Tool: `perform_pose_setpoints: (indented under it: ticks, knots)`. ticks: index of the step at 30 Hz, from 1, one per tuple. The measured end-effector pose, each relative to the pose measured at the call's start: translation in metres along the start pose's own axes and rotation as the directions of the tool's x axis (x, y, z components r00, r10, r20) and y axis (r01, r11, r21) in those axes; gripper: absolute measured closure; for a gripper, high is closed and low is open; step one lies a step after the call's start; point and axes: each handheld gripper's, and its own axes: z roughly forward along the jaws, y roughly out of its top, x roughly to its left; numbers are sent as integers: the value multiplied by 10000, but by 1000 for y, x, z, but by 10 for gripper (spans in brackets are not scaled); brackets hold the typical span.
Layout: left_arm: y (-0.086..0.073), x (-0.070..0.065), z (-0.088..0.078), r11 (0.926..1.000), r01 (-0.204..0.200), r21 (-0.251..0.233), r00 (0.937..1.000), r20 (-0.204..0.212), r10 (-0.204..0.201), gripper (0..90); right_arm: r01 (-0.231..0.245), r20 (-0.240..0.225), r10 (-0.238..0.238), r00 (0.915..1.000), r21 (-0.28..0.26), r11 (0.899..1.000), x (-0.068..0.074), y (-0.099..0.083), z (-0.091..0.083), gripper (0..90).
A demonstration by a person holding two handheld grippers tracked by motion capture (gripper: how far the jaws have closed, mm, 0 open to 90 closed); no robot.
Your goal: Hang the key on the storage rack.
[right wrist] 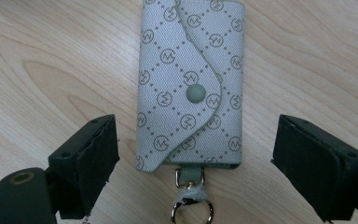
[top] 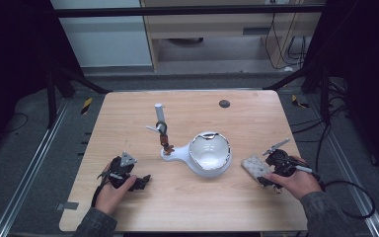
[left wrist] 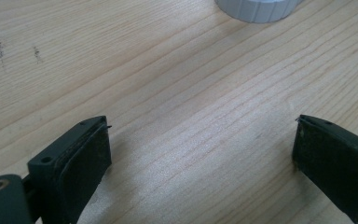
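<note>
My right claw [right wrist: 193, 163] stands wide apart, low over the table [right wrist: 51, 70], with nothing between its pads except the near end of a small grey key pouch [right wrist: 191, 84]. The pouch lies flat on the wood, its flap shut by a round snap, patterned all over with little circled marks. A metal ring [right wrist: 191, 210] on a short tab sticks out of its near edge toward me. Neither jaw touches the pouch; each stands just beside one long edge.

From above, my right hand [top: 296, 182] holds that claw [top: 269, 170] at the table's right side, the pouch [top: 255, 166] just left of it.

My left claw [left wrist: 200, 154] is also spread wide, with bare wood between the pads and the ribbed edge of a white base [left wrist: 258, 9] beyond them. From above, my left hand [top: 113, 190] rests it [top: 140, 181] near the front left of the table.

Between my hands, near the table's middle, sits a white stand [top: 177, 154] carrying a shiny bowl [top: 209, 150], with an upright post [top: 160, 118] behind it. A dark round spot [top: 224, 103] lies near the far edge.
</note>
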Motion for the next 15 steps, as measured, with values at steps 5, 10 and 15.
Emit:
perform_pose_setpoints:
  ticks: [5,10,15]
  knots:
    - [0,0,1,10000,-32,-58,10000,39,32,35,-111,-102,115,9999,412,9991,-2,3,8,120]
    - [-1,1,1,9999,86,-77,9999,84,-85,32,-265,-257,281,9993,601,9978,-4,5,14,125]
    - [-1,1,2,9999,140,-67,9998,166,-139,27,-269,-321,294,9990,775,9966,-4,5,18,131]
